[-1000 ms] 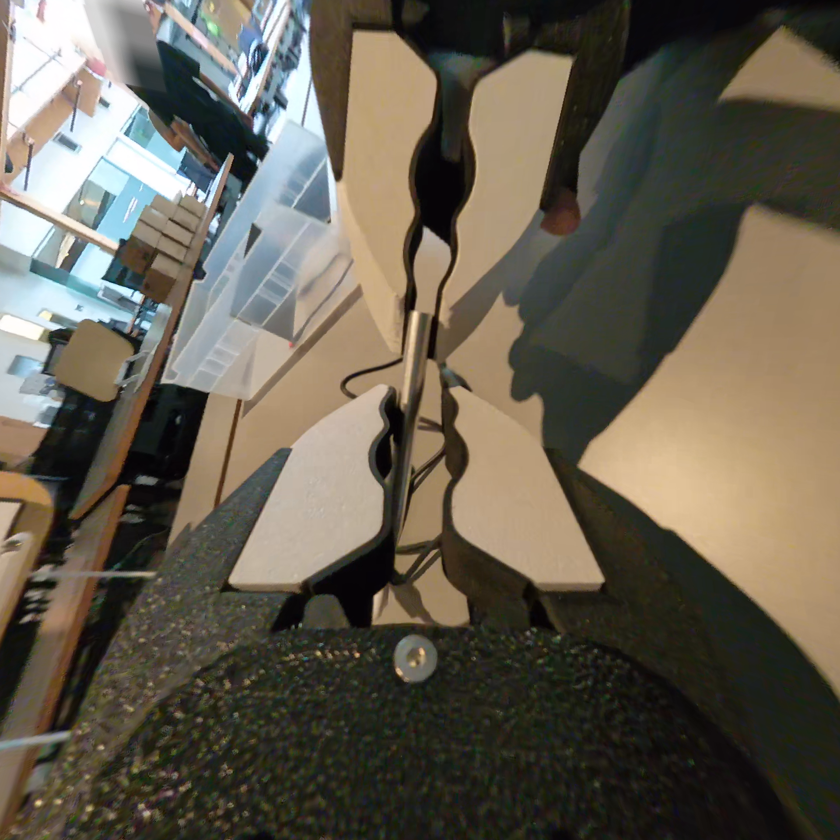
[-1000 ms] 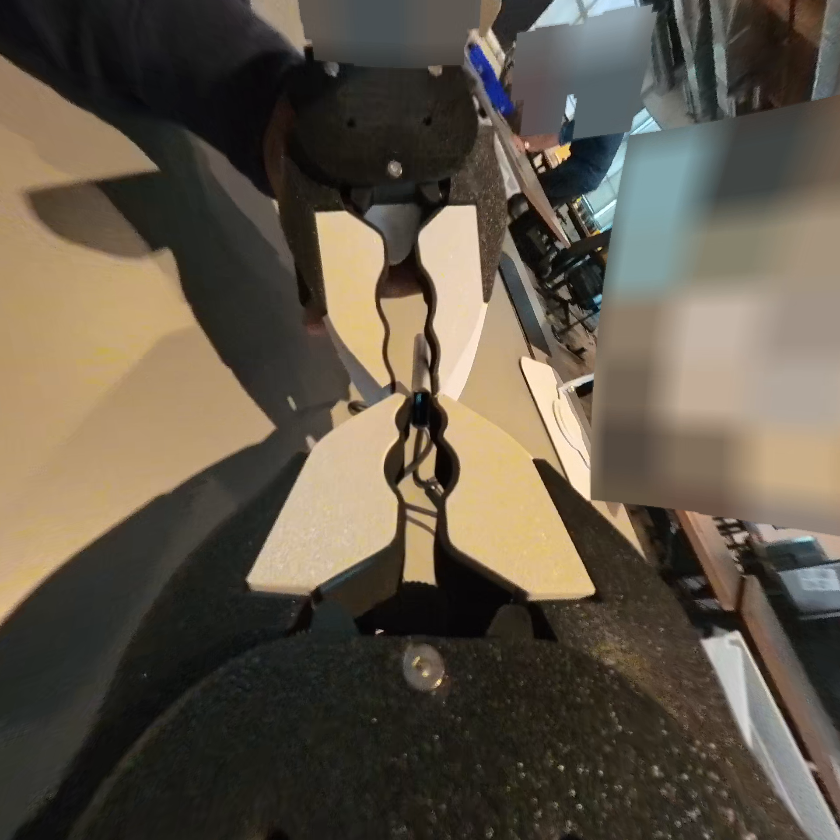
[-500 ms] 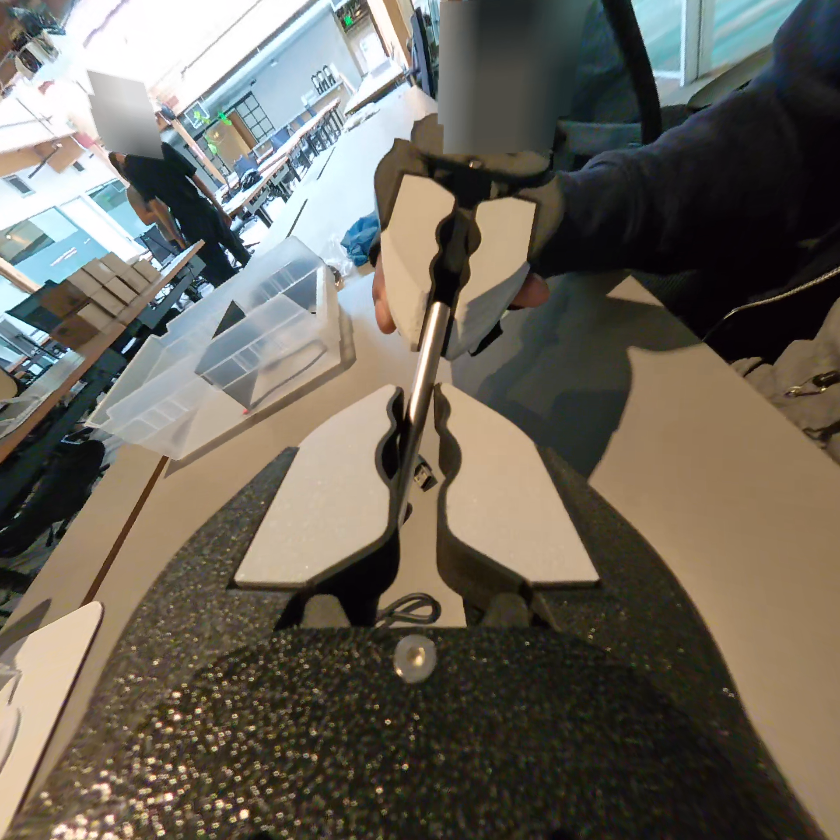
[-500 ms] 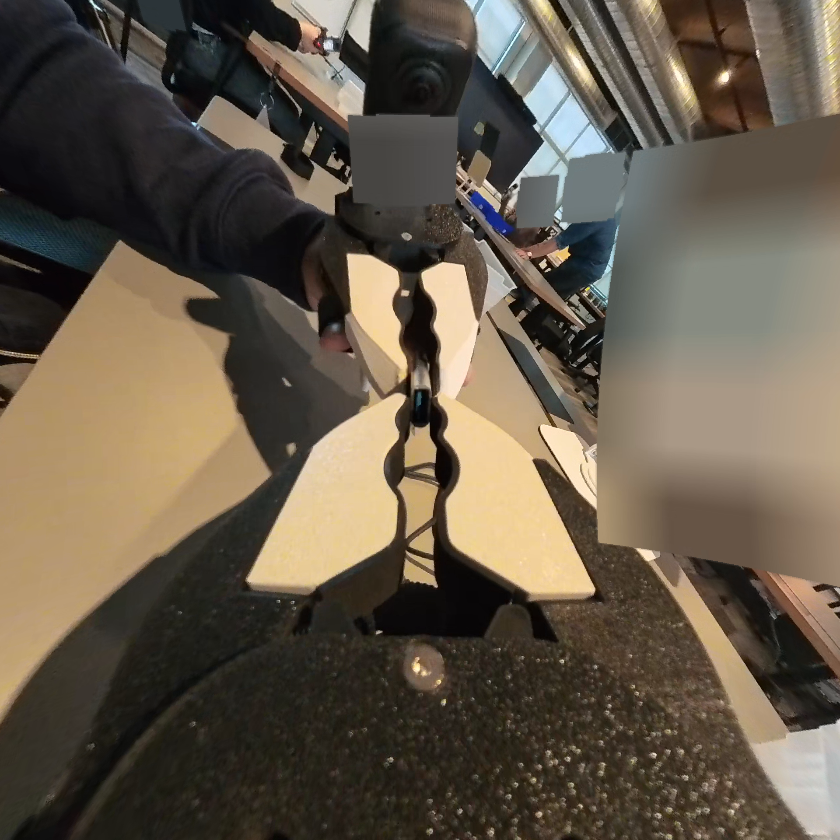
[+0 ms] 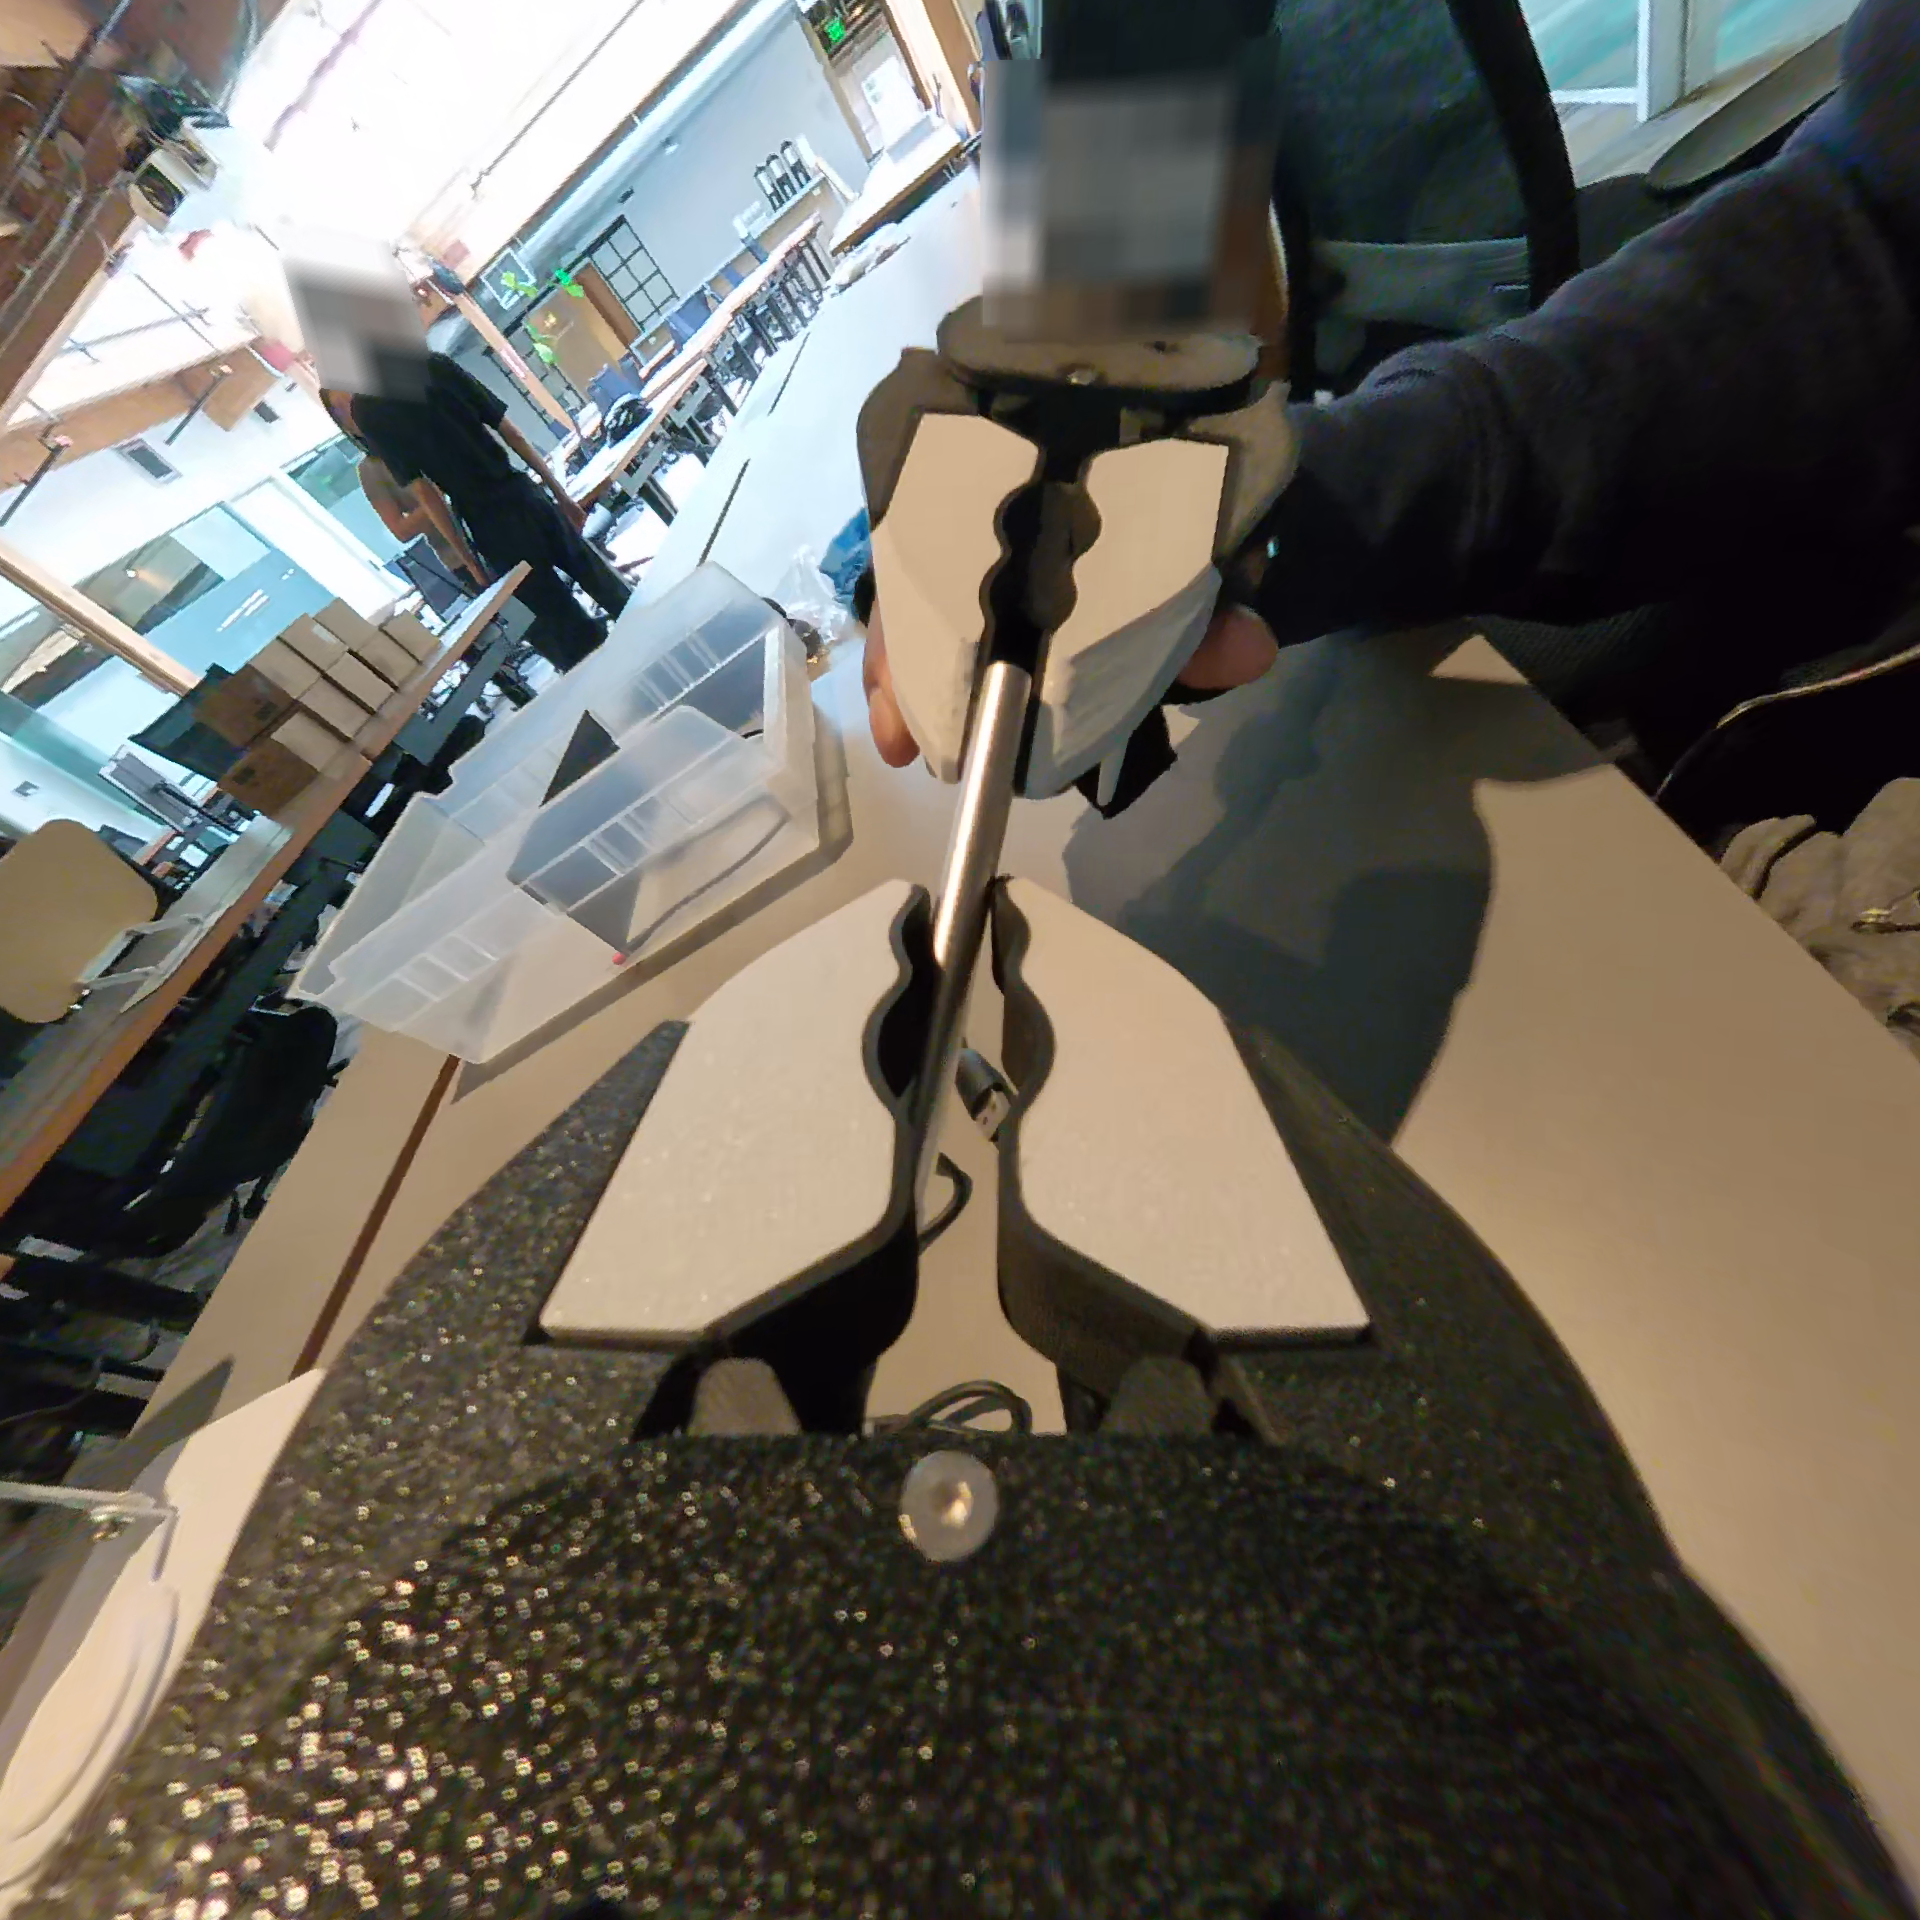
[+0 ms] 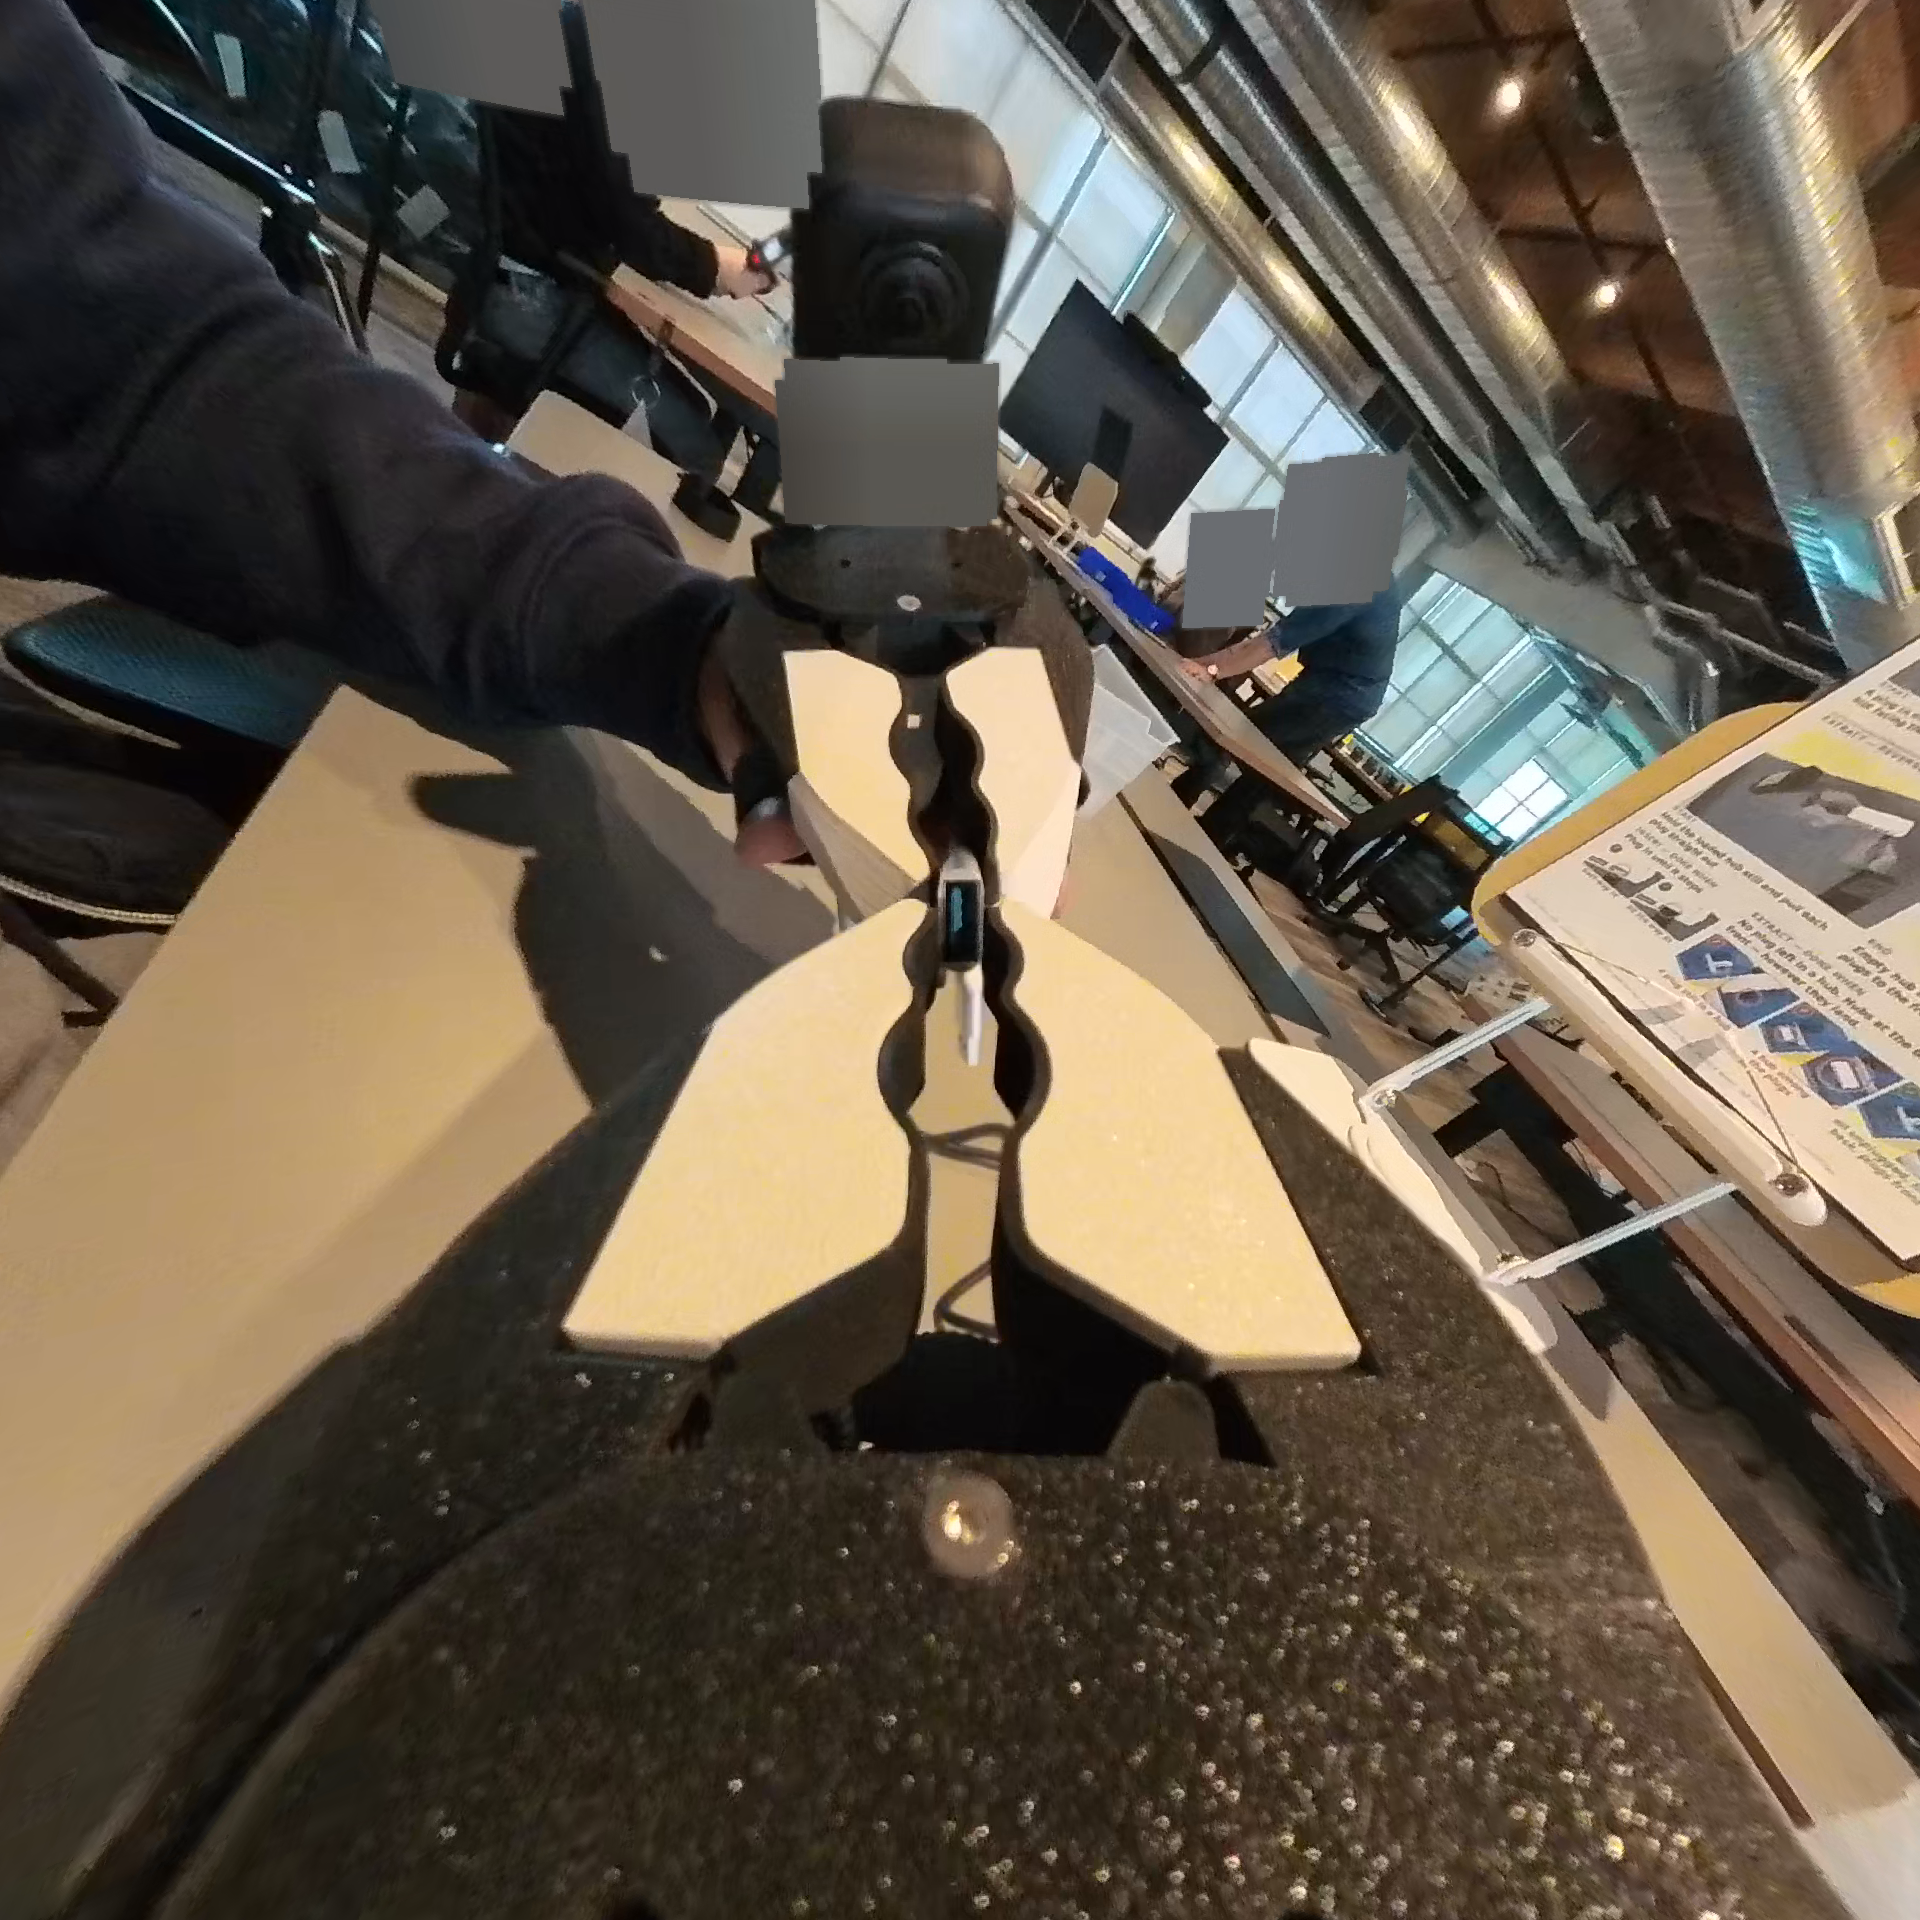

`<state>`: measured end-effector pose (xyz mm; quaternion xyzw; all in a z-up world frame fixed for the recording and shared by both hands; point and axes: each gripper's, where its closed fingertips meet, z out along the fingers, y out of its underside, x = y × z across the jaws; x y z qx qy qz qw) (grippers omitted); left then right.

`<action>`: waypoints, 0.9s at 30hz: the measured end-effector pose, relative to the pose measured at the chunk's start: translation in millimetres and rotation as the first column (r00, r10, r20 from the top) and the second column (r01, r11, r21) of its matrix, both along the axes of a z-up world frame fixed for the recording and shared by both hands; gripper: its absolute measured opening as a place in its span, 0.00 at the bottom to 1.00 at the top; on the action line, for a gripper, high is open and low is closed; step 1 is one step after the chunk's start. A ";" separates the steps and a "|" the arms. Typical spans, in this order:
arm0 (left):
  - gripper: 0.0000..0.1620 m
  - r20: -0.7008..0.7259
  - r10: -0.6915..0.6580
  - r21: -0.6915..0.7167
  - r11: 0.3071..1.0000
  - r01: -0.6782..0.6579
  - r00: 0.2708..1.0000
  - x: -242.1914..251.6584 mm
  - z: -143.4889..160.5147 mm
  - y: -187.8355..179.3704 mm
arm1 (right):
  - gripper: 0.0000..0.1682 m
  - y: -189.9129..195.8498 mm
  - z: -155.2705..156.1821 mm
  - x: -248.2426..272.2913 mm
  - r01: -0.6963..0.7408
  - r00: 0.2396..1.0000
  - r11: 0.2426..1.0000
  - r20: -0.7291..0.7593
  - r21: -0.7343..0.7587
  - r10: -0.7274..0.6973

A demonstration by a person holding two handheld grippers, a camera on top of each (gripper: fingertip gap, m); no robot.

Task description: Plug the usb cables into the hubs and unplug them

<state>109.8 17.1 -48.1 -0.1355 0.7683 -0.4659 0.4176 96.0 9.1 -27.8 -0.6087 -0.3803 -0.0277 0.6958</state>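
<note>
- the two grippers had come up off the beige table (image 5: pixel 1610 1039). a second earlier both wrist views were pressed low and tilted against it, and now they looked out level over the room.
- the slim silver usb hub (image 5: pixel 977 790) had risen with them. in the left wrist view it ran as a bar from the centre of the frame up toward the upper middle, spanning the gap between the two grippers, clear of the table.
- the left gripper (image 5: pixel 958 904) appeared clenched on the near end of the hub, which lay against one finger. we could not see how firm the pinch was.
- the right gripper (image 6: pixel 961 914) was closed about the opposite end. in its own view a blue-lined port (image 6: pixel 961 925) faced the camera at centre frame, between the fingertips.
- a small white piece (image 6: pixel 971 1023) hung just below that port. we could not tell what it was.
- a dark usb plug (image 5: pixel 982 1091) with a metal tip lay on the table under the left fingers, its thin cable (image 5: pixel 940 1195) trailing toward the bottom of the frame. it was apart from the hub.
- we judged that this plug was out of the hub, and that the lift was a repositioning between plugging steps.
- clear plastic bins (image 5: pixel 644 790) sat at left centre, untouched.
</note>
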 end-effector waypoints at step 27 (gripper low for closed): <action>0.05 0.012 -0.149 -0.119 0.982 0.150 0.989 -17.0 12.2 -14.8 | 0.04 -9.8 14.4 -15.5 -0.110 0.988 0.993 -0.101 0.047 0.114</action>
